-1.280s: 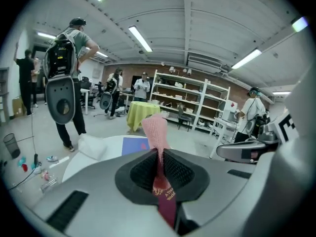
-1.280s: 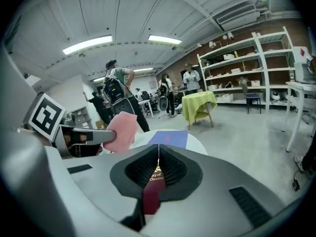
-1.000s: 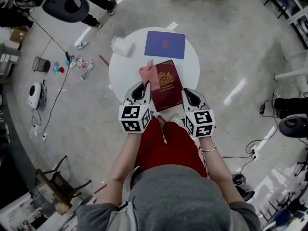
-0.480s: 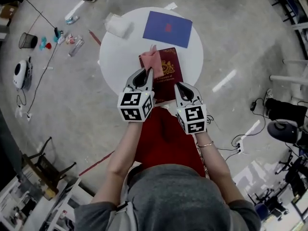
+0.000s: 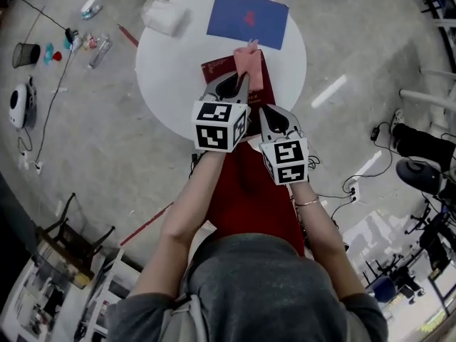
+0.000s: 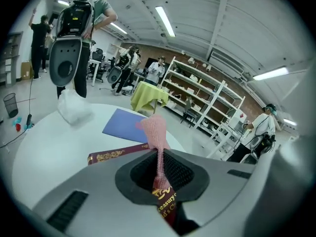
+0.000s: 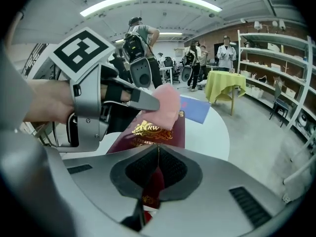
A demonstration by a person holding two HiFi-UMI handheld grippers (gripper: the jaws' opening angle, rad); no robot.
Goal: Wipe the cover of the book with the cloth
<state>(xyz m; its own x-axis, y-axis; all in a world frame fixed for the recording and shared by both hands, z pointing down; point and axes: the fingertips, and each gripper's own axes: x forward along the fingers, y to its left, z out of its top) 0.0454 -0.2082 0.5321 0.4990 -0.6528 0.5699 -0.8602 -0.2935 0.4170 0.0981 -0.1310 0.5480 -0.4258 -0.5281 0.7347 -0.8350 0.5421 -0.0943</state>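
Note:
A maroon book (image 5: 214, 69) with gold print lies on the round white table (image 5: 153, 70). My left gripper (image 5: 240, 79) is shut on a pink cloth (image 5: 250, 65), which stands up past the jaws over the far part of the cover. The left gripper view shows the cloth (image 6: 156, 132) pinched between the jaws of that gripper (image 6: 159, 157), with the book (image 6: 117, 153) beneath. My right gripper (image 5: 265, 112) is shut on the book's near edge. In the right gripper view the book (image 7: 160, 132) runs into the shut jaws of this gripper (image 7: 157, 149), with the cloth (image 7: 166, 105) on the cover just ahead.
A blue folder (image 5: 247, 18) lies at the table's far side and a crumpled white bag (image 5: 160, 14) at its far left. A bin (image 5: 25, 52), bottles (image 5: 96, 47) and cables are on the floor to the left. People stand further back (image 6: 74, 38).
My left gripper has carried the pink cloth from the book's left edge across the cover to its far right part. The right gripper stays shut on the book's near edge.

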